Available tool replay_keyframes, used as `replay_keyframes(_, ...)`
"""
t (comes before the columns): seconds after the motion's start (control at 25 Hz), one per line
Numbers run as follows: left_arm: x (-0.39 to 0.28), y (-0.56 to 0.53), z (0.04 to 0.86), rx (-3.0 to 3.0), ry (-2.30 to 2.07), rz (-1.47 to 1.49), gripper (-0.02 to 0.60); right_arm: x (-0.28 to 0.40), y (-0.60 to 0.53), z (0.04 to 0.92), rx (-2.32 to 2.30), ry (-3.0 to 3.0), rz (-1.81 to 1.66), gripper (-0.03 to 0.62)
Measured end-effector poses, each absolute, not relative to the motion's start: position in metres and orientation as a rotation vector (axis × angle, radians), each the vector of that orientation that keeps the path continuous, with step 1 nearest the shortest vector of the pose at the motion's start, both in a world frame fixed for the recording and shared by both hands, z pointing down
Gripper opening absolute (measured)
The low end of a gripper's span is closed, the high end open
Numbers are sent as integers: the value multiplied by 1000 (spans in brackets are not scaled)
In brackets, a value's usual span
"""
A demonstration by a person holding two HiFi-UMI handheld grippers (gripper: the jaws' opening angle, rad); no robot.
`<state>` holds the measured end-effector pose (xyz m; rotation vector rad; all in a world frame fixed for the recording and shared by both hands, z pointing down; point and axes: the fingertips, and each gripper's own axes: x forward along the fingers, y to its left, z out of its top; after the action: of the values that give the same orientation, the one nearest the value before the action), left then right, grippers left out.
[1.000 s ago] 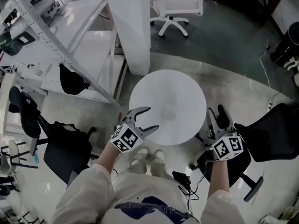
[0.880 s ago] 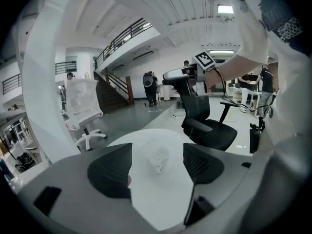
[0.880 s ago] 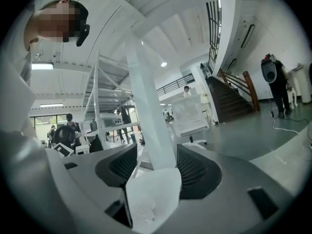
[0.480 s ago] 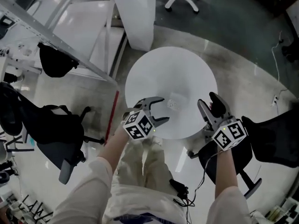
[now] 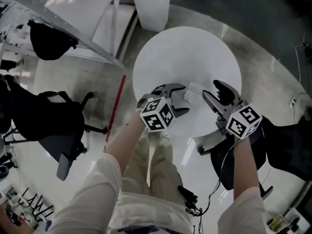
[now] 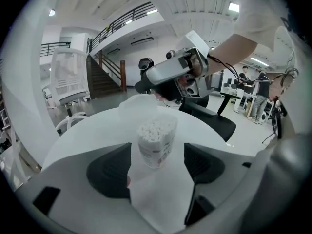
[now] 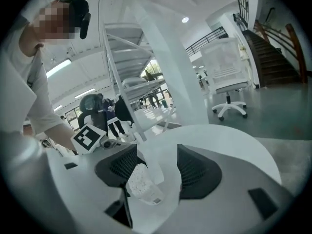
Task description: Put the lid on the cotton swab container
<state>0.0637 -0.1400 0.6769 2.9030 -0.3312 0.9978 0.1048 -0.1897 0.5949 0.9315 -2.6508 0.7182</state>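
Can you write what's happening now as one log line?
cotton swab container: upright, uncovered | lid: on table beside it | left tongs: open, not gripping | right tongs: open, empty

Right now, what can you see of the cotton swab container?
The cotton swab container is a small clear plastic tub, upright on the white round table. Its top is open and uncovered, and it is packed with white swabs standing on end. A printed label shows on its side. It stands at the mouth of the left gripper's open jaws, a gap on each side; no jaw touches it. The right gripper, also open, faces it from the other side.
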Motion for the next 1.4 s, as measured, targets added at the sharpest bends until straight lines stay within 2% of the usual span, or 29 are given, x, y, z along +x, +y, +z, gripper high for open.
replay_keyframes(0.56, 70, -149, 690, 2905, -322, 1027, 333, 82, -193, 620, 737, -2614, 734, 244)
replay_keyframes(1.08, 80, -145, 688, 2943, -273, 1044, 281, 82, -194, 624, 706, -2596, 726, 216)
replay_keyframes(1.4, 80, -145, 688, 2945, -275, 1058, 265, 80, -193, 622, 682, -2592, 726, 166)
